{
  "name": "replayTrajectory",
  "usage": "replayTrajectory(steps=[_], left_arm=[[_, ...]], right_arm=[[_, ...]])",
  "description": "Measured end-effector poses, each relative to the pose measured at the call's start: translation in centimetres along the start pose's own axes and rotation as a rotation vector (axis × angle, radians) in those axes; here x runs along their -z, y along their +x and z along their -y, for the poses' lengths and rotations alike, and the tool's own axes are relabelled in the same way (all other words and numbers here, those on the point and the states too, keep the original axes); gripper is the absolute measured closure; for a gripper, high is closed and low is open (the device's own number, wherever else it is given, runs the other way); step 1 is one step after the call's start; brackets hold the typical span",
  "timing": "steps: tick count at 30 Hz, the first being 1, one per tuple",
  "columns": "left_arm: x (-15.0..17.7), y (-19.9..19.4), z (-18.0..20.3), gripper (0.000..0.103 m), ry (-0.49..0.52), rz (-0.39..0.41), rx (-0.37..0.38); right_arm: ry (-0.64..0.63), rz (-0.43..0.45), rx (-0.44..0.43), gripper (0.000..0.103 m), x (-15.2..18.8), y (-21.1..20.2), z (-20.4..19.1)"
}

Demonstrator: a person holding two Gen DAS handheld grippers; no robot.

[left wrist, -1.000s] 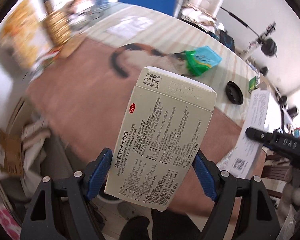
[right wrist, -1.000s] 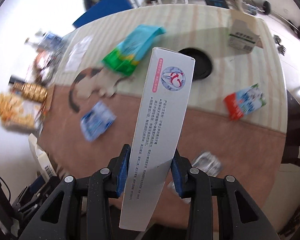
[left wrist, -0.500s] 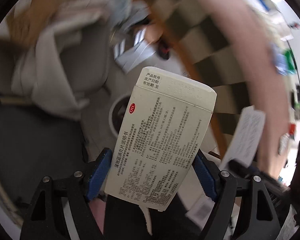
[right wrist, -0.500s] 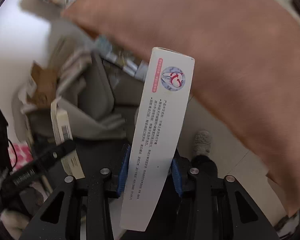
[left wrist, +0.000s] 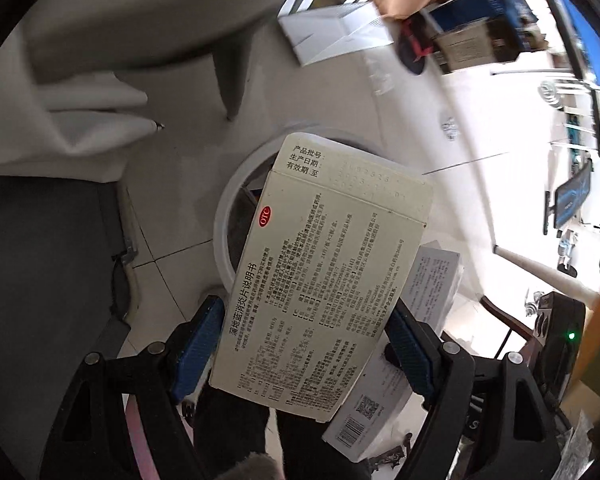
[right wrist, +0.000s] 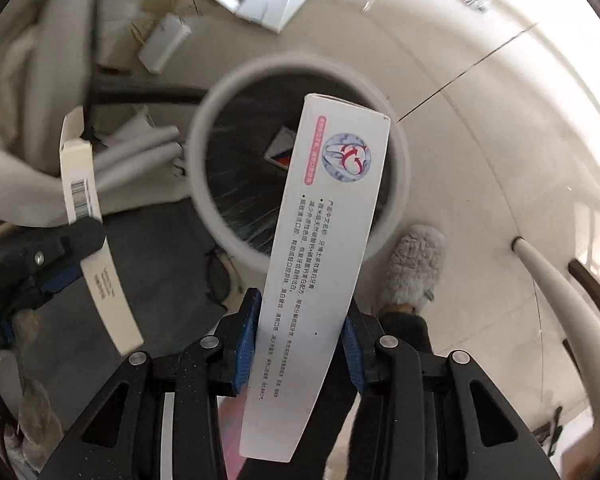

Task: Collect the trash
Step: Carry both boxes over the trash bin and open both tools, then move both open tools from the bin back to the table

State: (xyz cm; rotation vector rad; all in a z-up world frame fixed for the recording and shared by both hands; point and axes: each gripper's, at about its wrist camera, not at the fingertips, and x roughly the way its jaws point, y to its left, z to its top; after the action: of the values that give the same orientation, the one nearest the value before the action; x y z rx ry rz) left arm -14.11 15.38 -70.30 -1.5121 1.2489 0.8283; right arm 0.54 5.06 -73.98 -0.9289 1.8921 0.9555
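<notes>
Right now both boxes could miss the bin and land on the floor if let go too soon. Pointing down over it, the right gripper squeezes the long white box. Beside it, the left gripper squeezes the medicine box over the rim.

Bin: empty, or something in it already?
Not empty. The bin holds at least one small packet on its dark liner; how much more, cannot tell, since the toothpaste box hides part.
</notes>
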Motion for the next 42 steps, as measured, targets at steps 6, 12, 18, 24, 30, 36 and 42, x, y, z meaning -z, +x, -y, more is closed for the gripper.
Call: replayTrajectory(steps=[6, 12, 18, 24, 30, 36, 42], left_arm=[[-0.8, 2.0, -1.3, 0.005, -0.011, 0.009, -0.046], [0.4, 0.1, -0.2, 0.005, 0.051, 0.067, -0.137], [2.9, -3.3, 0.7, 0.005, 0.104, 0.164, -0.255], [5.1, -6.5, 1.3, 0.005, 0.117, 0.174, -0.296], [7.6, -10.5, 2.0, 0.005, 0.116, 0.197, -0.305], [10.7, -15.3, 3.5, 0.005, 0.162, 0.22, -0.324], [13.8, -21.4, 5.3, 0.005, 0.186, 0.247, -0.321]], right_arm=[[-0.001, -0.035, 0.022, 0.051, -3.1, 5.0, 0.1], [-0.037, 0.008, 0.104, 0.005, -3.8, 3.9, -0.2], [-0.051, 0.099, 0.212, 0.001, -2.1, -0.1, -0.4], [-0.056, 0.159, 0.257, 0.001, -0.2, -4.0, -1.4], [-0.052, 0.221, 0.269, 0.001, 2.7, -9.2, -2.6], [-0.075, 0.282, 0.276, 0.001, 6.1, -15.1, -4.7], [-0.08, 0.322, 0.256, 0.001, 9.6, -21.4, -6.4]])
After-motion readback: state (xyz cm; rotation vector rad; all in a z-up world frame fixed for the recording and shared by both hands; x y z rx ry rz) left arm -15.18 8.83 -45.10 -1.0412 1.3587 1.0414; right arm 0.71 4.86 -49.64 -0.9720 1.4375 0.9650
